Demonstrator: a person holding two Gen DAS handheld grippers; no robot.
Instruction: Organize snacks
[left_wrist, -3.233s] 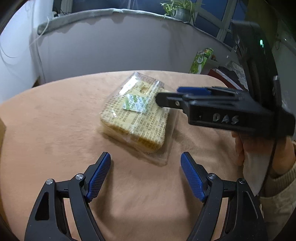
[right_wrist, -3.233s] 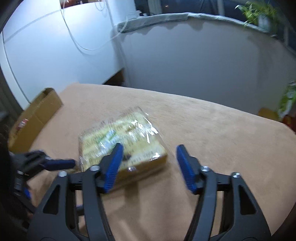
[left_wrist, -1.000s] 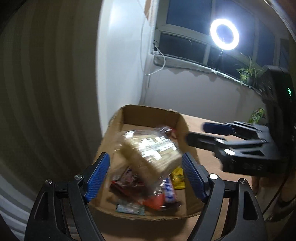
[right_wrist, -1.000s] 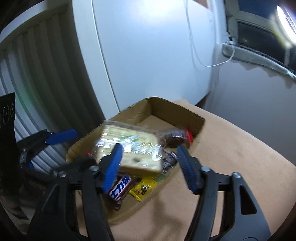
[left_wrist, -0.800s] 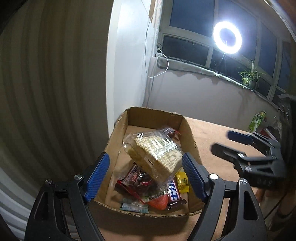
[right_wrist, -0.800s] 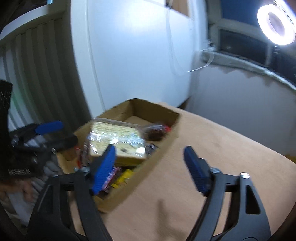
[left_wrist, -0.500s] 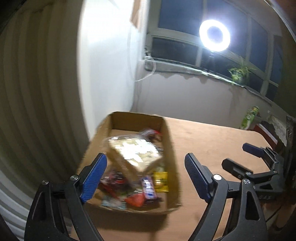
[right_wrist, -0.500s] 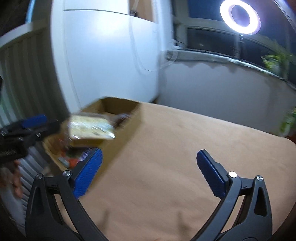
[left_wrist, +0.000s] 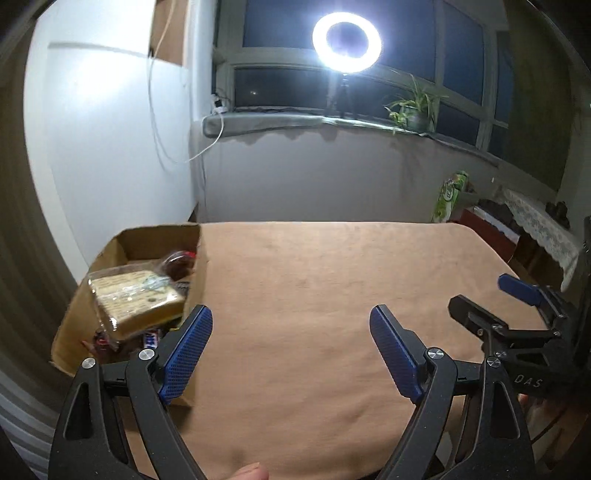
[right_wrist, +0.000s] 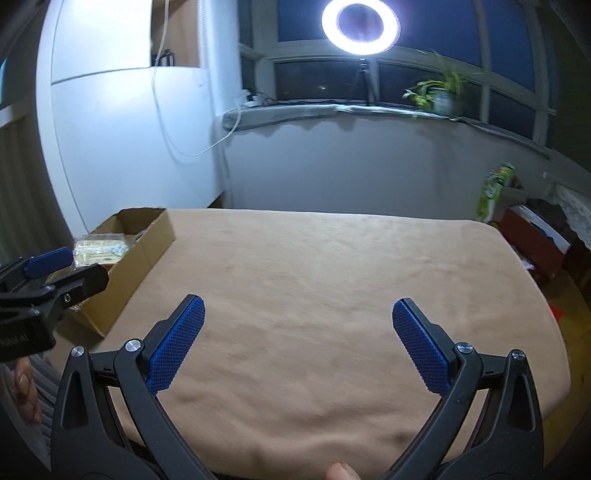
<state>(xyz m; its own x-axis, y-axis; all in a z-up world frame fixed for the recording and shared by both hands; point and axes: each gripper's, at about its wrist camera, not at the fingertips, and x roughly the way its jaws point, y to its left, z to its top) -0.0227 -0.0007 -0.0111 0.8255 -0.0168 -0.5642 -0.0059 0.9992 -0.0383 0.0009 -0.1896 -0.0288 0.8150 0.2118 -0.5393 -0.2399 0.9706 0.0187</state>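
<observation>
Tan cloth-covered table fills both views. Brown cardboard box sits at its far left corner w/ clear-wrapped yellow cracker pack lying tilted on top of other snacks inside. Left gripper & right gripper: jaws have just been opening, both now spread wide, nothing between them, over bare cloth.

ring light lit on windowsill, potted plant nr window, white cable down wall, green pkg
</observation>
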